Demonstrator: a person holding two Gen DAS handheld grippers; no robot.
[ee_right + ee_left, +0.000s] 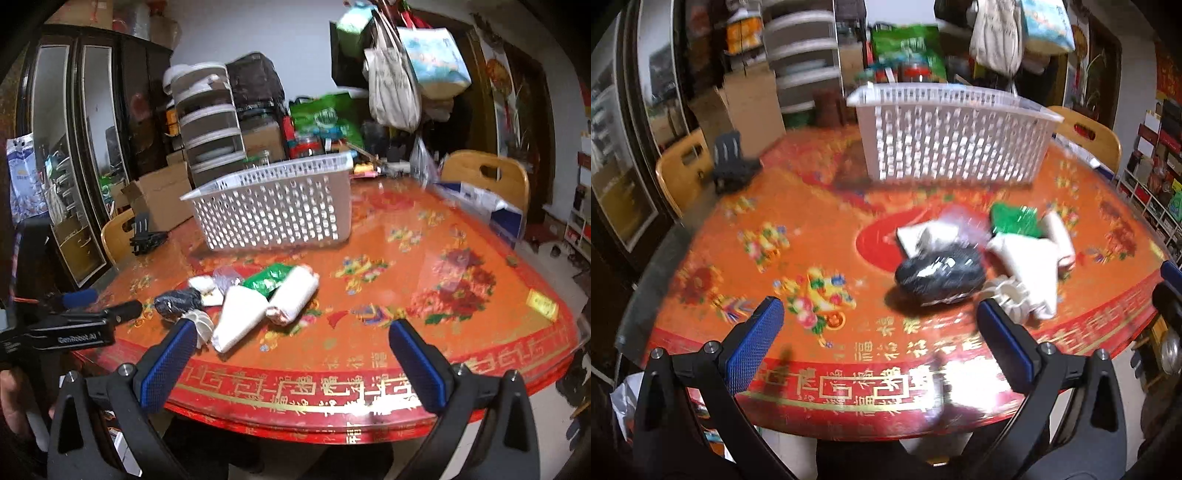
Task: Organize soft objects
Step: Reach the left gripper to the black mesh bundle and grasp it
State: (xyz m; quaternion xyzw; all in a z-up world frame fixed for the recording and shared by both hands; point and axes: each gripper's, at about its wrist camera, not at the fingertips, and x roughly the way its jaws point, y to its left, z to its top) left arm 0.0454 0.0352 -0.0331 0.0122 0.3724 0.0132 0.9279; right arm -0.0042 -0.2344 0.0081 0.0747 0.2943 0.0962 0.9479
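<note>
A pile of soft things lies mid-table: a black bundle (940,277) (177,301), two white rolls (240,319) (295,293), a green packet (1015,219) (267,278), small white pieces (925,238) and a white ribbed piece (201,326). A white perforated basket (945,136) (273,206) stands behind them. My left gripper (879,332) is open and empty, just short of the black bundle. My right gripper (291,350) is open and empty, near the table's front edge, right of the white rolls.
The round table (775,206) (461,258) has a red-orange flowered cover. Wooden chairs (683,166) (487,177) stand at both sides. A black stand (733,162) sits at the far left. Papers (480,201) lie at the far right. Shelves, boxes and bags fill the background.
</note>
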